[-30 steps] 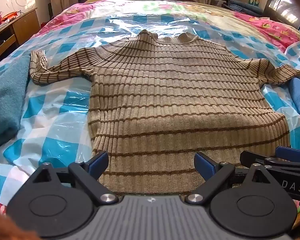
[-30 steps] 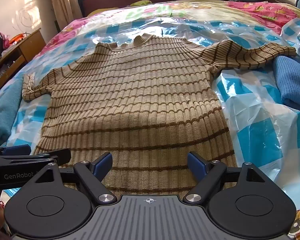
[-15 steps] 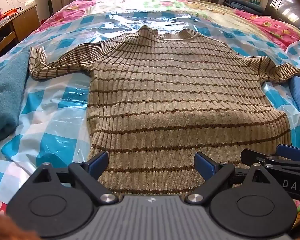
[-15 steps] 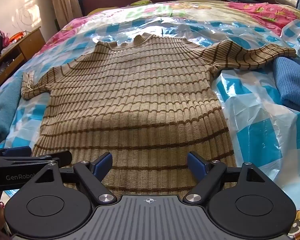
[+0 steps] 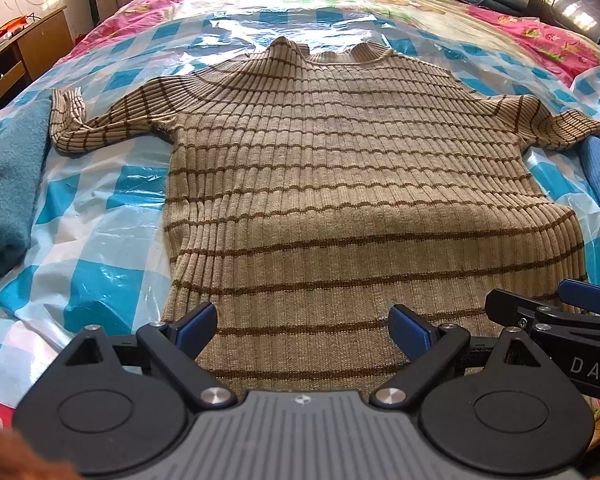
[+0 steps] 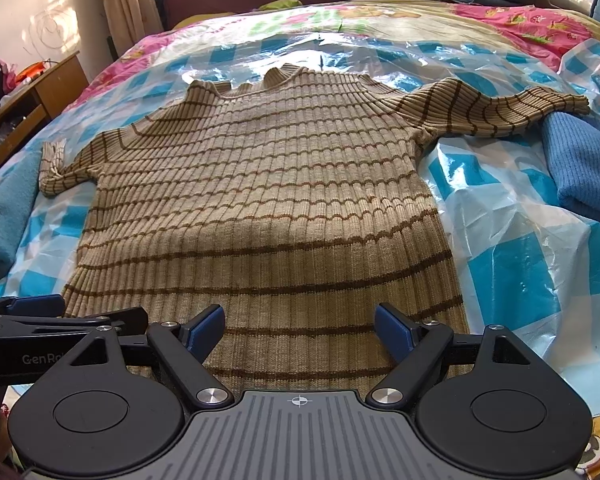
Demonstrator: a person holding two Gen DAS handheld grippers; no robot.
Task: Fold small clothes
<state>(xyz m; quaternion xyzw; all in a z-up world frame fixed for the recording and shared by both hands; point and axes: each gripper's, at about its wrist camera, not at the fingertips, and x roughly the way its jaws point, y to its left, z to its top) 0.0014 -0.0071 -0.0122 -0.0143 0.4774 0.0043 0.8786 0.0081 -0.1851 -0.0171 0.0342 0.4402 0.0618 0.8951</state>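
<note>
A beige ribbed sweater with brown stripes (image 5: pixel 340 184) lies flat on the bed, neck away from me, both short sleeves spread out; it also shows in the right wrist view (image 6: pixel 260 200). My left gripper (image 5: pixel 303 330) is open and empty, hovering over the hem's left half. My right gripper (image 6: pixel 299 328) is open and empty over the hem's right half. The right gripper's fingers (image 5: pixel 540 312) show at the right edge of the left wrist view, and the left gripper's fingers (image 6: pixel 72 316) at the left of the right wrist view.
A blue-and-white checked plastic sheet (image 5: pixel 100 216) covers the bed. A teal cloth (image 5: pixel 4 188) lies left of the sweater and a blue knit (image 6: pixel 584 168) lies right, under the right sleeve tip. A wooden desk (image 6: pixel 32 92) stands at far left.
Both grippers have shifted slightly forward over the hem and the view has tilted down a little. The sweater has not moved and the jaws stay open.
</note>
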